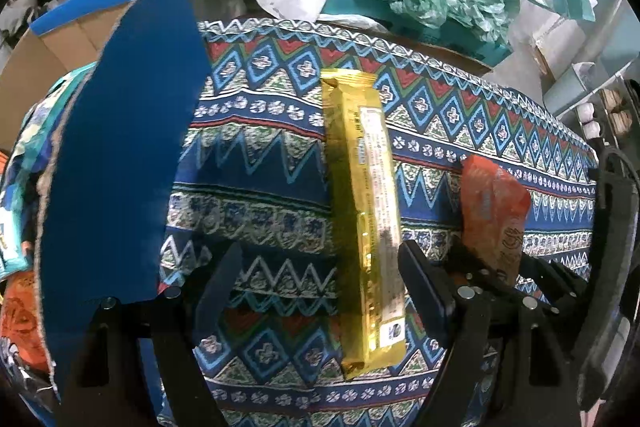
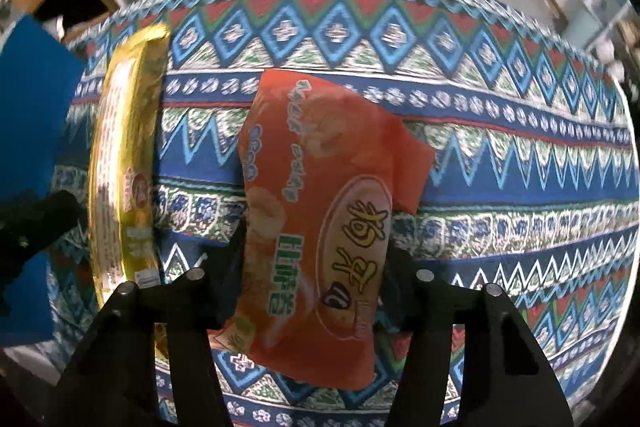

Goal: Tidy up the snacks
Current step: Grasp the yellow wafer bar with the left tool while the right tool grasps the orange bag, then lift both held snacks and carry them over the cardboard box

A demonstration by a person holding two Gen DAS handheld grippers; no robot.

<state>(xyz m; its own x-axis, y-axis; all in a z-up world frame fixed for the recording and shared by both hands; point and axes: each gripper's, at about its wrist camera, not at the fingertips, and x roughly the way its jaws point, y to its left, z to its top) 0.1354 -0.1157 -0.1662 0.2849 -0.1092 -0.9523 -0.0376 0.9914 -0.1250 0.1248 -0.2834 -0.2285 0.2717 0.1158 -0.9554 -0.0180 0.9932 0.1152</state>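
Right tongs (image 2: 308, 267) pinch orange snack packet (image 2: 320, 211), apparently lifted off tabletop (image 2: 500, 163); slick film may slip out. Left tongs (image 1: 320, 267) spread, gold bar (image 1: 364, 219) lying between fingers; closing askew could shove bar toward blue box flap (image 1: 120, 155).

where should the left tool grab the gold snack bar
Grip the gold snack bar across its narrow width near the middle, coming straight down from above. It lies flat on the patterned tablecloth, long axis running away from the left tool, whose open fingers already straddle its near half, so its long sides are free.
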